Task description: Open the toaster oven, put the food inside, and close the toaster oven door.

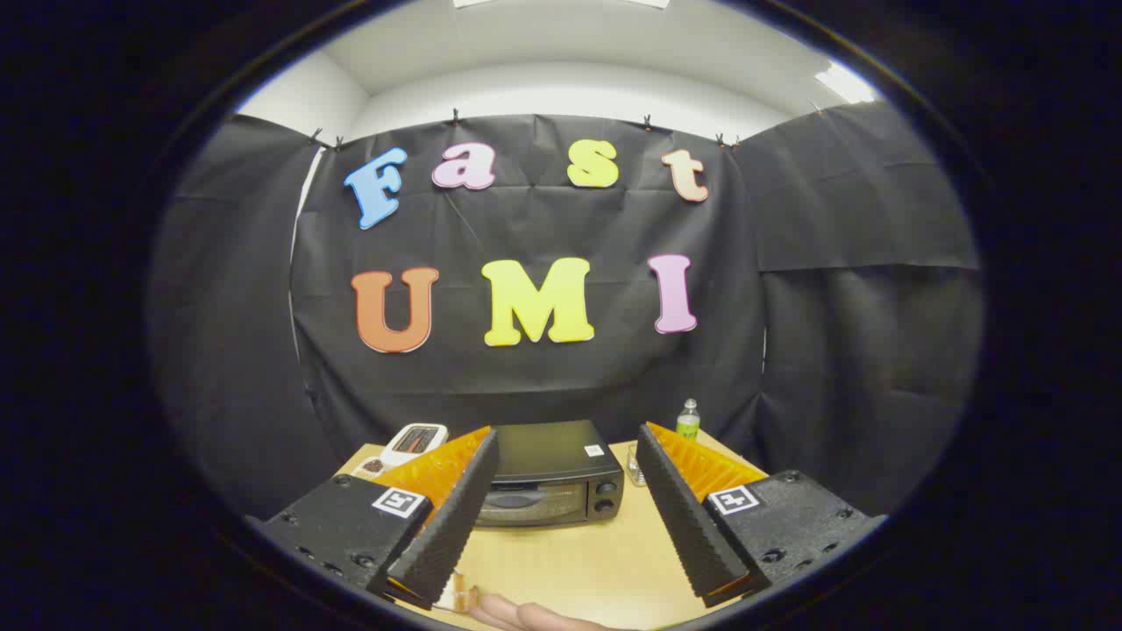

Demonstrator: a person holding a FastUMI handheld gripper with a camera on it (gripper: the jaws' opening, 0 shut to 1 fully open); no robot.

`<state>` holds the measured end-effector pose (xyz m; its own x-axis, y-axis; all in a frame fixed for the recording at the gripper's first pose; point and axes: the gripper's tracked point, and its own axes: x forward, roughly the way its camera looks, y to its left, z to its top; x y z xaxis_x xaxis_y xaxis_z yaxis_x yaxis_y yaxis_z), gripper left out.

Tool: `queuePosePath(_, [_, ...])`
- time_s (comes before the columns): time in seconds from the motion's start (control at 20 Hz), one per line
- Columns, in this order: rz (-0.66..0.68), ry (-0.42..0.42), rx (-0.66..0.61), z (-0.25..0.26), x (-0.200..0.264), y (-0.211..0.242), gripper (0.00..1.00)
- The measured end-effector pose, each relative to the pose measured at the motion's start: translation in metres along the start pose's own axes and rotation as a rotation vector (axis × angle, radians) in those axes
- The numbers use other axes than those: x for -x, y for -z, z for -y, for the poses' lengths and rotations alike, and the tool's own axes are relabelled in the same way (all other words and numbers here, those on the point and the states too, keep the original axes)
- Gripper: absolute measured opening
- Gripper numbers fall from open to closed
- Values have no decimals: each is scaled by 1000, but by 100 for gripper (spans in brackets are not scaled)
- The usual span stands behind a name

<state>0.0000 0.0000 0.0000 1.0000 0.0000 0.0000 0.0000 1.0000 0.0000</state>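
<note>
A black toaster oven stands on the wooden table, beyond my fingers, with its door shut and two knobs on its right side. My gripper hangs open above the table's near part, nothing between its fingers. Just below the left finger lies a small pale piece of food, partly hidden. A person's hand rests on the table beside it.
A white toaster and a small plate with something dark on it sit left of the oven. A green-labelled bottle and a clear glass stand to its right. The black cloth wall closes the back.
</note>
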Motion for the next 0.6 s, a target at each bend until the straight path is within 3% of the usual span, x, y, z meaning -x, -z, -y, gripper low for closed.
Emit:
queuePosePath(0.3, [9,26,-17,8,-20,6,100])
queuePosePath(0.6, [-29,-4,-14,-5,-46,20,100])
